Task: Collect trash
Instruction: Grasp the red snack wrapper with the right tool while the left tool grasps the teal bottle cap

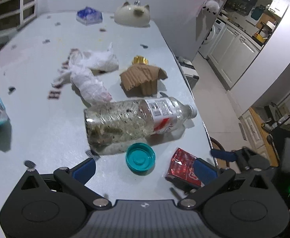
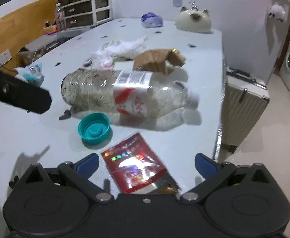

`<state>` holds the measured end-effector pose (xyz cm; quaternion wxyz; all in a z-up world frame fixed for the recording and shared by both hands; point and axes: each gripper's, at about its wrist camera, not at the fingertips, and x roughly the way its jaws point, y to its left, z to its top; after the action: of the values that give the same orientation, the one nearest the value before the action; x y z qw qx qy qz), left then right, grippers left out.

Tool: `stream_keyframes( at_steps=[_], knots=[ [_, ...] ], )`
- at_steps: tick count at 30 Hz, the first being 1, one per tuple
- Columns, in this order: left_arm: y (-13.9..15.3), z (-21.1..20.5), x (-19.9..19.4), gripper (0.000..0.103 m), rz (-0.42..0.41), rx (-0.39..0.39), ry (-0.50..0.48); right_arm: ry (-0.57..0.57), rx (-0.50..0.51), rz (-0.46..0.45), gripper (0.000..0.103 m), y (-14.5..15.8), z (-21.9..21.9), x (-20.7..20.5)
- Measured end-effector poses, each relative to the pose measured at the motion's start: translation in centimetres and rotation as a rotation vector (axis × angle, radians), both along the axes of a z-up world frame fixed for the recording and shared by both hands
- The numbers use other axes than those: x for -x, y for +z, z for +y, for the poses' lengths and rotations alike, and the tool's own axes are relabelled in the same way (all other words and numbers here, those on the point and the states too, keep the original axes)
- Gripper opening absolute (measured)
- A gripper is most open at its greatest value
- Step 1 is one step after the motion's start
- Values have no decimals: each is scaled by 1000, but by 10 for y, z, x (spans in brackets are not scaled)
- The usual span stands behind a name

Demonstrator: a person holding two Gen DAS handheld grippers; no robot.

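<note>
Plastic bottle (image 1: 137, 122) lying on table (image 1: 35, 123); teal cap (image 1: 140, 157), red packet (image 2: 134, 164) nearer; left gripper (image 1: 145, 166), right gripper (image 2: 146, 163) spread wide, empty.

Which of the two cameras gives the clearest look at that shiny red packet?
The right wrist view: the red packet lies face-up, centred between the open fingers. The left wrist view catches the packet only edge-on, partly behind one blue finger pad.

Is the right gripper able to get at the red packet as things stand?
Probably yes. The right gripper is open, and the red packet lies flat between its fingers with nothing on top; the teal cap sits clear beyond.
</note>
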<state>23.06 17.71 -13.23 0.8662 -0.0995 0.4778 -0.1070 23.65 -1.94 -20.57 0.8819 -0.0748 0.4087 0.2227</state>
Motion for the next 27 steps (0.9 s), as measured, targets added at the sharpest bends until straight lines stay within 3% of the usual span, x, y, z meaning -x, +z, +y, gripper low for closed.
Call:
stream_keyframes(
  at_steps=[3, 6, 12, 18, 20, 23, 27],
  knots=[
    [-8, -2, -8, 103, 22, 29, -21, 39, -12, 25, 103, -3, 5, 6],
    [-17, -10, -15, 101, 16, -7, -51, 77, -28, 28, 103, -1, 8, 17],
    [-40, -22, -32, 87, 29, -48, -72, 124, -74, 44, 103, 8, 14, 39],
    [-61, -37, -41, 76, 21, -138, -111, 56, -94, 50, 103, 10, 9, 50],
    [-63, -38, -41, 74, 2, -132, -116, 13, -99, 51, 103, 10, 4, 50],
    [-64, -41, -42, 63, -28, -125, -119, -23, -102, 44, 103, 11, 0, 49],
    [-62, -39, -43, 55, -25, -108, -111, -28, -89, 51, 103, 11, 2, 46]
  ],
)
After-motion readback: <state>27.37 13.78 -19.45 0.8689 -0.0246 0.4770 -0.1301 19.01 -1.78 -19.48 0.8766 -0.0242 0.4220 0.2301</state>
